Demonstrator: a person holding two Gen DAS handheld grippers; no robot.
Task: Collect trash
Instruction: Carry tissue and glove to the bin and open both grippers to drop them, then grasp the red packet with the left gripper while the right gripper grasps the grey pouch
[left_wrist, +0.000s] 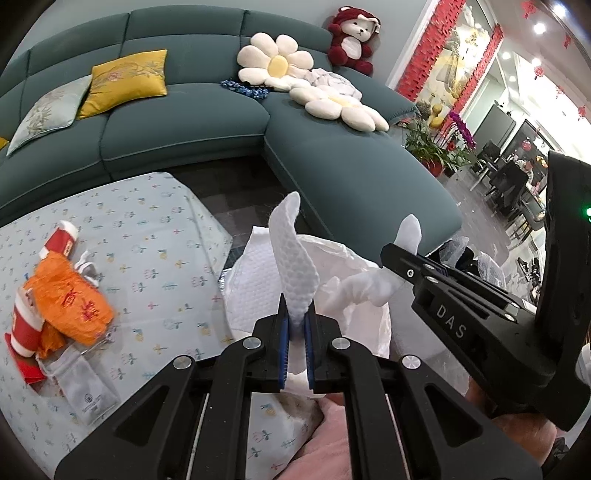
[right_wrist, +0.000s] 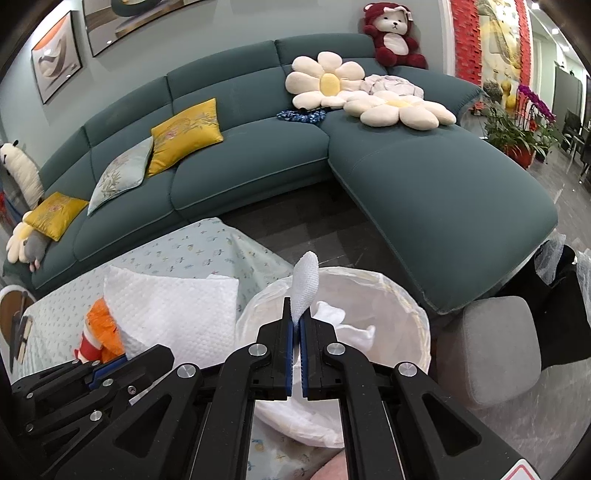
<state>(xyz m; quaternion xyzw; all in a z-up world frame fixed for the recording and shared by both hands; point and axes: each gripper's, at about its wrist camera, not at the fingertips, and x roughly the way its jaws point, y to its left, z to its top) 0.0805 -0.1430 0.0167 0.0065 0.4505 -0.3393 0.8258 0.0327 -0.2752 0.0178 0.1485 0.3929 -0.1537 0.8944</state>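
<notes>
1. White embossed paper towel (left_wrist: 295, 258), pinched upright at its lower end, over the bin.
2. Second towel (right_wrist: 306, 286), likewise pinched, tip up.
3. Bin (right_wrist: 417, 325), white-lined, crumpled tissue inside.
4. Orange wrapper (left_wrist: 70, 299) and red cups (left_wrist: 61, 240) left on the tablecloth.

The left claw (left_wrist: 297, 325) points forward and downward, its blue-padded jaws pinched on a strip of white textured paper towel (left_wrist: 295, 266). The right claw (right_wrist: 297, 325) tilts down likewise, its jaws clamped on a paper towel strip (right_wrist: 304, 284). In the left wrist view it crosses in from the right, close alongside.
</notes>
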